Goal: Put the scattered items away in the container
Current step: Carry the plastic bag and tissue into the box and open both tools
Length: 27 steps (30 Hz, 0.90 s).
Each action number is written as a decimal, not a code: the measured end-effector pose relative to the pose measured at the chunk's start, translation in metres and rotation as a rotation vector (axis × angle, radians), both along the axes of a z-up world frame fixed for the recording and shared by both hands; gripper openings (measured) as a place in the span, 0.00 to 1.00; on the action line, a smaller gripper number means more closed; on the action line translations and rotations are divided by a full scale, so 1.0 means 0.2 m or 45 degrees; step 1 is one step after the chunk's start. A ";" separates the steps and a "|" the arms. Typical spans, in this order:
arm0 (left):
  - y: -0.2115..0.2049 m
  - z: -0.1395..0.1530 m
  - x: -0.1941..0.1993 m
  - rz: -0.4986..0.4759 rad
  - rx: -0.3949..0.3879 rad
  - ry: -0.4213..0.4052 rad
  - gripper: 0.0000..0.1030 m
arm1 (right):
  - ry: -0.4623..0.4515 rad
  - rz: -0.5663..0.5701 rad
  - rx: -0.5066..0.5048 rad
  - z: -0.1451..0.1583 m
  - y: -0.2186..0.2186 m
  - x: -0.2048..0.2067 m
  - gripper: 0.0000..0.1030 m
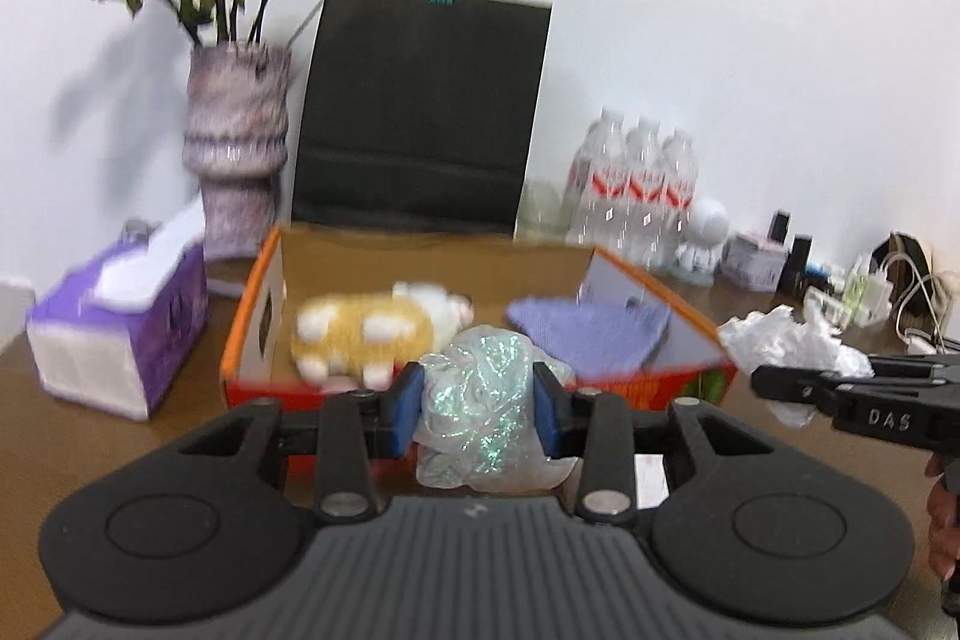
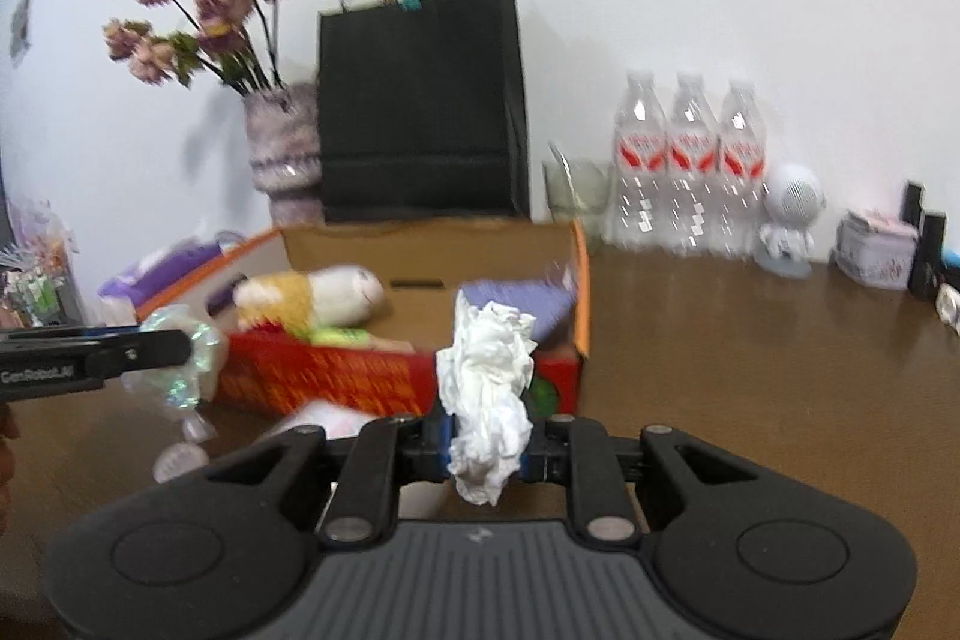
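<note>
At lower centre of the left wrist view, our left gripper (image 1: 474,409) clamps a glittery crumpled wrapper (image 1: 480,400), just in front of the orange cardboard box (image 1: 252,328) at mid-frame. Low in the right wrist view, our right gripper (image 2: 487,445) pinches a crumpled white tissue (image 2: 489,388) before the same box, which holds a plush toy (image 1: 366,334) and purple cloth (image 1: 588,334).

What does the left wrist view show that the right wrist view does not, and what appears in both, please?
Only the left wrist view shows the charger and cable clutter at far right. Only the right wrist view shows a packet-filled rack at far left. Both show the box, plush toy, black bag, iridescent wrap in the left tongs and crumpled tissue in the right tongs.
</note>
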<state>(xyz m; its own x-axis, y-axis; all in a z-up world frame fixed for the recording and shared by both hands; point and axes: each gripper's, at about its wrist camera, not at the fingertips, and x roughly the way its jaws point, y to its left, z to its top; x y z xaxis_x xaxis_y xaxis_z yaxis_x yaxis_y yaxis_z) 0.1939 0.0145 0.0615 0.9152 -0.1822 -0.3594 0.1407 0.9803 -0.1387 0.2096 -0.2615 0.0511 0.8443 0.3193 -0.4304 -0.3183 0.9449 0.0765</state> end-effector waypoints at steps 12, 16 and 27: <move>-0.09 0.16 0.33 0.126 0.008 -0.067 0.37 | -0.025 0.005 0.038 0.17 0.29 0.35 0.17; -0.07 0.09 0.43 0.191 -0.014 -0.018 0.37 | 0.038 -0.030 0.030 0.12 0.37 0.47 0.17; -0.09 -0.01 0.50 0.125 0.026 0.095 0.38 | 0.157 -0.051 0.014 0.02 0.38 0.56 0.18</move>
<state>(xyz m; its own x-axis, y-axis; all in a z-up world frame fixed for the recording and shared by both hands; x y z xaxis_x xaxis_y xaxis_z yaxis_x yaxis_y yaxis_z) 0.2933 -0.0039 0.0603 0.8988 -0.0852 -0.4300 0.0342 0.9916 -0.1249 0.3219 -0.1850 0.0557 0.7973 0.2913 -0.5286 -0.2676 0.9556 0.1231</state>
